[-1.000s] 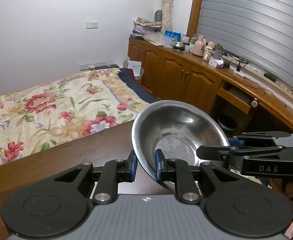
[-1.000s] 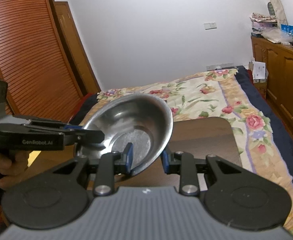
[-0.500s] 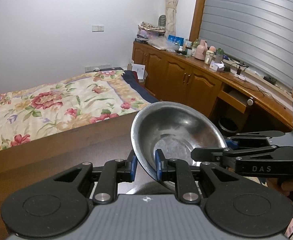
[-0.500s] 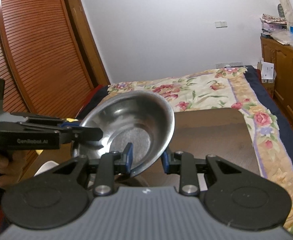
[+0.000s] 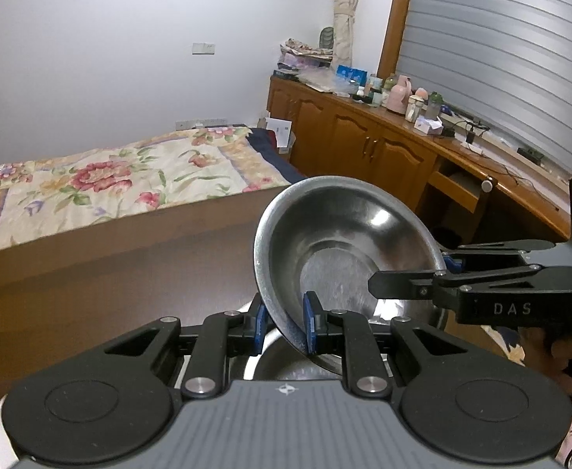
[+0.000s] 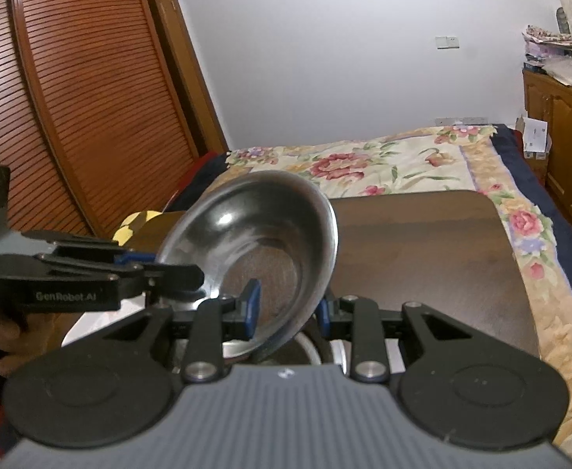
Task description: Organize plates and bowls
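Left wrist view: mounted just behind the left tongs, angled down across the dark worktop toward the bed and the cabinets under the shuttered window; the right tongs enter from its right edge. Right wrist view: mounted just behind the right tongs, angled down over the same worktop toward the bed and louvred wardrobe doors; the left tongs enter from its left. Both views share, at close range, the steel bowl, seen from opposite sides.
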